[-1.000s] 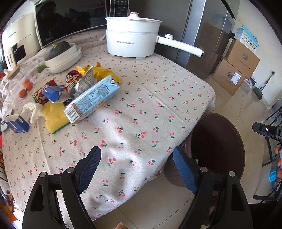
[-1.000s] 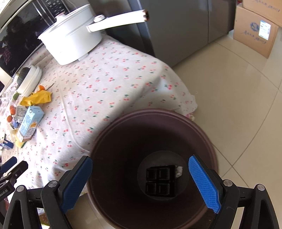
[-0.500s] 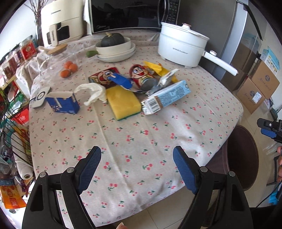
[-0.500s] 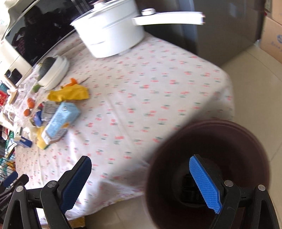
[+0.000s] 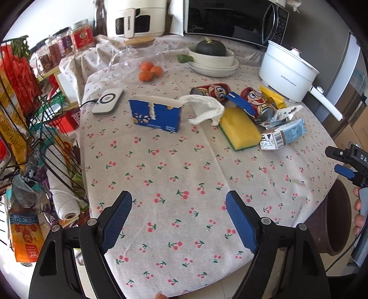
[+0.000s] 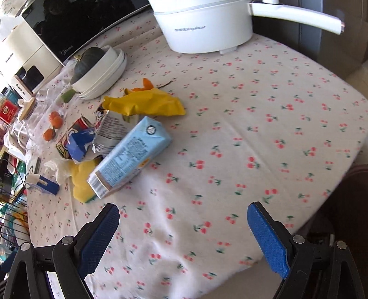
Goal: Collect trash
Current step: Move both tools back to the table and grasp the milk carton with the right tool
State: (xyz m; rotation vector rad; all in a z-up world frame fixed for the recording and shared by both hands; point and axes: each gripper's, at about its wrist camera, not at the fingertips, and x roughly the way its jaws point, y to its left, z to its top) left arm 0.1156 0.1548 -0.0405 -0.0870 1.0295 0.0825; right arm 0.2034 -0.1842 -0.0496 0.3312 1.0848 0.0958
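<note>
Trash lies in a heap on the cherry-print tablecloth [image 5: 174,174]: a light blue drink carton [image 5: 284,135] [image 6: 131,158], a yellow sponge [image 5: 239,128], a crumpled white tissue [image 5: 204,108], a dark blue box [image 5: 155,115], cartoon-printed cans [image 5: 260,101], a yellow wrapper [image 6: 145,104]. The brown trash bin [image 5: 333,220] stands on the floor at the table's right. My left gripper [image 5: 178,220] is open and empty over the near table edge. My right gripper [image 6: 184,232] is open and empty, near the carton, and it also shows in the left wrist view [image 5: 345,161].
A white electric pot [image 5: 287,71] with a long handle, stacked bowls holding a squash [image 5: 212,57], oranges [image 5: 149,71], a microwave [image 5: 234,18] and an air fryer stand at the back. A wire rack [image 5: 25,138] with goods stands left of the table.
Both grippers have swung left, away from the bin and toward the table. The right gripper now faces the carton and the heap instead of the bin's inside. Both stay open.
</note>
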